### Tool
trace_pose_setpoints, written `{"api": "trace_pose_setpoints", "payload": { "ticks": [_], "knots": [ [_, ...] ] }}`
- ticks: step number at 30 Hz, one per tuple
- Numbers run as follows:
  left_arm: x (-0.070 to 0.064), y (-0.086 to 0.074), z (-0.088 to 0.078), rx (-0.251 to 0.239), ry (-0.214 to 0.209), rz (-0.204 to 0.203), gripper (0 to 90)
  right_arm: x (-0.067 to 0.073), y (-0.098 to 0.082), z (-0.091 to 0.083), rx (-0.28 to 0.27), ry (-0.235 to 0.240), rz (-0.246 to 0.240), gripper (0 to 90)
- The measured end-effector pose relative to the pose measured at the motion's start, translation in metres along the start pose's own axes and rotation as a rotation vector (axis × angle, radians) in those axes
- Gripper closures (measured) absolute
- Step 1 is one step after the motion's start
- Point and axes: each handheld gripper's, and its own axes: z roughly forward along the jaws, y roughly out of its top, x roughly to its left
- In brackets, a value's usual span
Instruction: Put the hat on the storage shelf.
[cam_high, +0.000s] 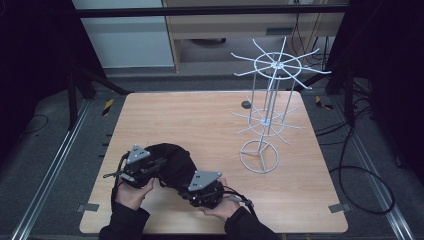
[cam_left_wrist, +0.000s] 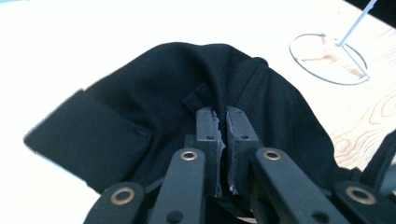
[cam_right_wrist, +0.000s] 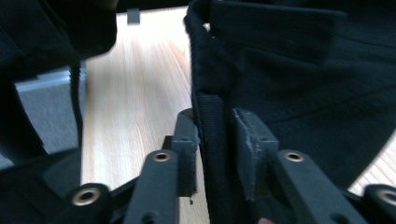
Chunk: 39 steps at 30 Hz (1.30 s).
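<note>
A black cap lies crumpled near the front of the wooden table, held between both grippers. My left gripper comes in from the cap's left side. In the left gripper view its jaws pinch a fold of the cap near a small sewn tag. My right gripper holds the cap's near right side. In the right gripper view its jaws clamp the thick rim band of the cap. A hand grips each gripper from below.
A white wire display rack with two tiers of radiating prongs stands on a ring base at the table's right. A small dark disc lies beside it at the back. Cables trail on the floor to the right.
</note>
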Motion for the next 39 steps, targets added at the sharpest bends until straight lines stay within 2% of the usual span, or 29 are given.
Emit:
{"api": "trace_pose_setpoints", "payload": {
  "ticks": [3,7,9,11,13,14,17,21,23,25,27,30,34,36,39],
  "knots": [
    [0.001,0.0,-0.002,-0.009,0.005,-0.002,85.5,-0.003,0.004,-0.012,-0.035,0.006,0.024,62.1],
    [0.002,-0.001,-0.002,-0.017,0.012,0.001,85.8,-0.01,0.011,-0.031,-0.114,0.003,0.07,56.7],
    [0.002,-0.001,-0.004,-0.024,0.012,0.006,85.9,-0.017,0.014,-0.041,-0.151,-0.037,0.089,55.1],
    [0.001,-0.001,-0.005,-0.033,0.013,0.006,85.9,-0.023,0.014,-0.044,-0.165,-0.089,0.115,52.0],
    [0.001,-0.001,-0.006,-0.036,0.012,0.005,85.9,-0.028,0.01,-0.042,-0.161,-0.123,0.156,50.3],
    [0.001,-0.001,-0.006,-0.037,0.013,0.006,85.9,-0.03,0.006,-0.036,-0.142,-0.142,0.177,48.9],
    [0.001,-0.001,-0.006,-0.041,0.015,0.006,85.9,-0.032,0.0,-0.023,-0.106,-0.148,0.203,46.1],
    [0.0,-0.001,-0.008,-0.049,0.013,0.006,85.9,-0.033,-0.006,-0.006,-0.107,-0.12,0.275,45.7],
    [0.0,-0.001,-0.008,-0.053,0.01,0.008,85.9,-0.032,-0.007,0.001,-0.095,-0.125,0.285,46.6],
    [-0.001,-0.001,-0.009,-0.058,0.009,0.009,85.9,-0.031,-0.009,0.007,-0.079,-0.106,0.304,54.2],
    [-0.001,0.0,-0.01,-0.065,0.008,0.012,85.9,-0.03,-0.009,0.009,-0.071,-0.09,0.31,65.9],
    [-0.001,0.002,-0.014,-0.097,-0.006,0.007,85.9,-0.03,-0.007,0.006,-0.075,-0.105,0.299,84.0],
    [0.0,0.004,-0.02,-0.157,-0.046,-0.007,85.9,-0.034,-0.001,-0.008,-0.112,-0.163,0.269,88.1],
    [-0.002,0.004,-0.021,-0.182,-0.049,0.0,85.9,-0.035,0.007,-0.016,-0.115,-0.202,0.218,88.2],
    [-0.003,0.001,-0.021,-0.182,-0.043,0.009,85.7,-0.037,0.015,-0.018,-0.089,-0.249,0.151,88.1]
  ]
}}
